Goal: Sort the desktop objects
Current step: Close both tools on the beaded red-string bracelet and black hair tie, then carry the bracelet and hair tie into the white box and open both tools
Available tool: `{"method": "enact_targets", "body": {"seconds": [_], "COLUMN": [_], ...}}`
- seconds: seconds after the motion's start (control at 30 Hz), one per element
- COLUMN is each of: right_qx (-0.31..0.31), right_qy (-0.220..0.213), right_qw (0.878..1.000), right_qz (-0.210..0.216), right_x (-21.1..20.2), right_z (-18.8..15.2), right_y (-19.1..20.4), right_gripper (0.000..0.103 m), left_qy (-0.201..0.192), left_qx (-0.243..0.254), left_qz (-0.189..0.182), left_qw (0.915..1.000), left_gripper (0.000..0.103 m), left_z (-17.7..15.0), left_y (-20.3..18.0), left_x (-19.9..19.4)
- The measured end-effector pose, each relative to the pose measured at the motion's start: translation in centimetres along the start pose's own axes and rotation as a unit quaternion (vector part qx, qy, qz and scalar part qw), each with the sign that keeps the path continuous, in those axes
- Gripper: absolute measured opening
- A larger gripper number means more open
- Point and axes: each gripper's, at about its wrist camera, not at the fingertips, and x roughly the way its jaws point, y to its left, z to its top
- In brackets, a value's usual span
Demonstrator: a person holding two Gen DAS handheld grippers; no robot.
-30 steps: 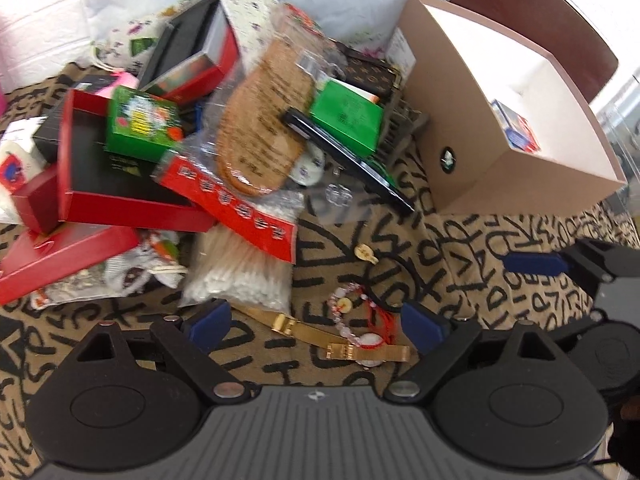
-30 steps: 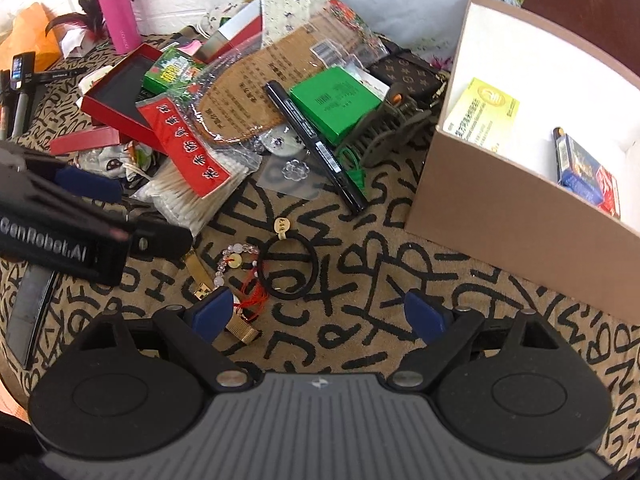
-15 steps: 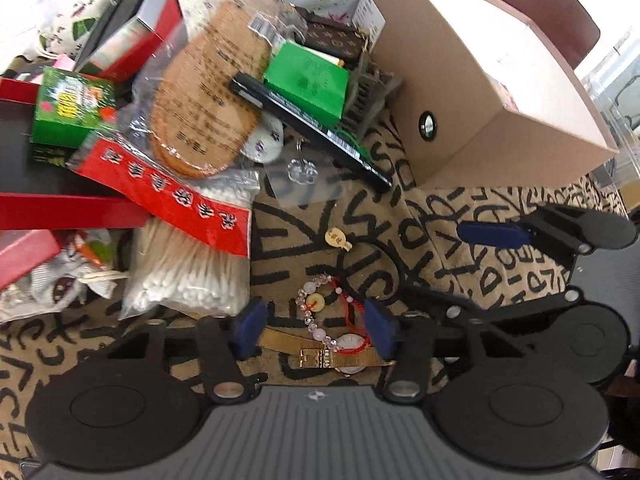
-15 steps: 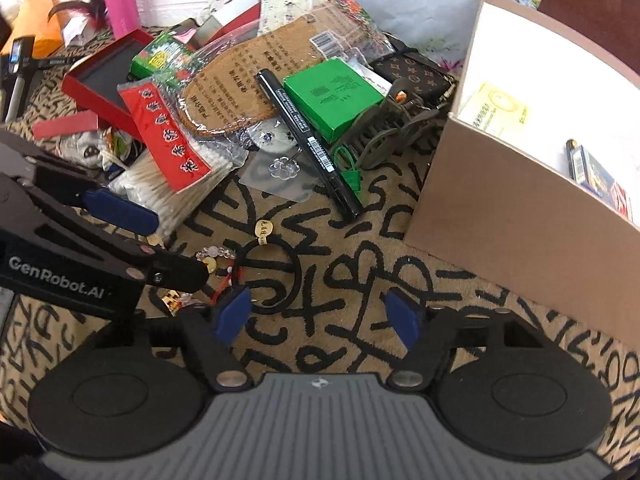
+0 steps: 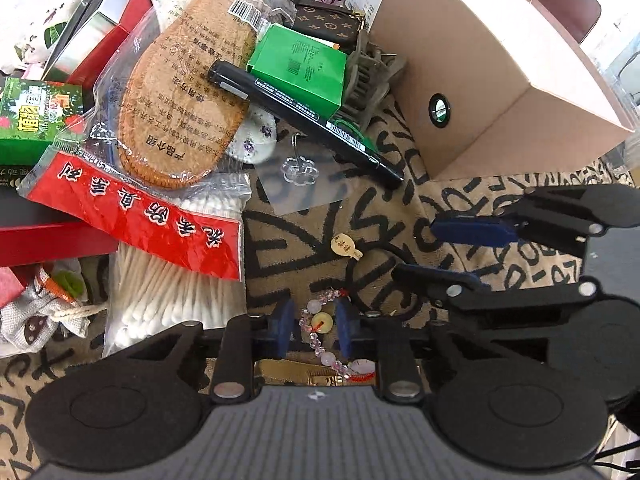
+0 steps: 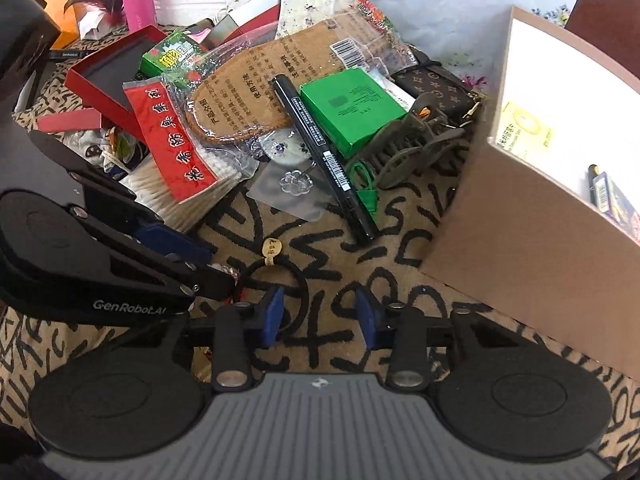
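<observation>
Running near-to-far, slightly slanted: bead bracelet [image 5: 320,322]

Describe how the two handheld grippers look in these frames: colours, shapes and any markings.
Both match. The left gripper and right gripper have matte black linkage arms with silver rivets, two round black discs beside a ribbed grey centre plate, and flat dark-blue pads. White "GenRobot.AI" lettering marks the left one. No hands or sleeves show.

the table [image 6: 352,236] wears a tan cloth printed with black letters. directly on it lie a black hair tie [image 6: 276,280] with a small gold tag, a bead bracelet [image 5: 320,332], a gold watch band [image 5: 296,372], a clear flower hook on its film [image 6: 294,180] and a bag of cotton swabs [image 5: 160,292]. a tan cardboard box [image 6: 520,240] stands at the right, well apart from the hair tie.
</observation>
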Motion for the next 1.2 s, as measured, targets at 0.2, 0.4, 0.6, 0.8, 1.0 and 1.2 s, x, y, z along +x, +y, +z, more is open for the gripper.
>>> {"method": "enact_targets", "body": {"seconds": [0.2, 0.4, 0.6, 0.8, 1.0, 1.2], "right_qx": [-0.026, -0.064, -0.043, -0.008, 0.007, 0.02], "right_qy": [0.02, 0.019, 0.018, -0.012, -0.043, -0.089], "right_qw": [0.999, 0.998, 0.999, 1.0, 0.999, 0.996], "right_qz": [0.006, -0.016, -0.011, -0.004, -0.006, -0.016], "right_x": [0.7, 1.3, 0.1, -2.9, -5.6, -8.5], "right_z": [-0.8, -0.9, -0.7, -1.1, -0.6, 0.3], "right_y": [0.8, 2.1, 1.8, 0.9, 0.6, 0.1], "right_gripper": [0.031, 0.02, 0.0, 0.0, 0.0, 0.0], "left_qy": [-0.006, -0.008, -0.019, -0.05, -0.095, -0.137], "left_qx": [0.004, 0.045, 0.012, -0.014, -0.033, -0.033], "left_qz": [0.001, 0.002, -0.005, -0.006, -0.016, -0.025], "left_qw": [1.0, 0.999, 0.9997, 0.9986, 0.9948, 0.9897], "left_gripper": [0.027, 0.015, 0.006, 0.006, 0.006, 0.006], "left_z": [0.1, 0.1, 0.3, 0.5, 0.9, 2.2], "left_y": [0.0, -1.0, -0.1, 0.7, 0.9, 0.7], "left_x": [-0.1, -0.2, -1.1, -3.8, -7.4, -10.4]}}
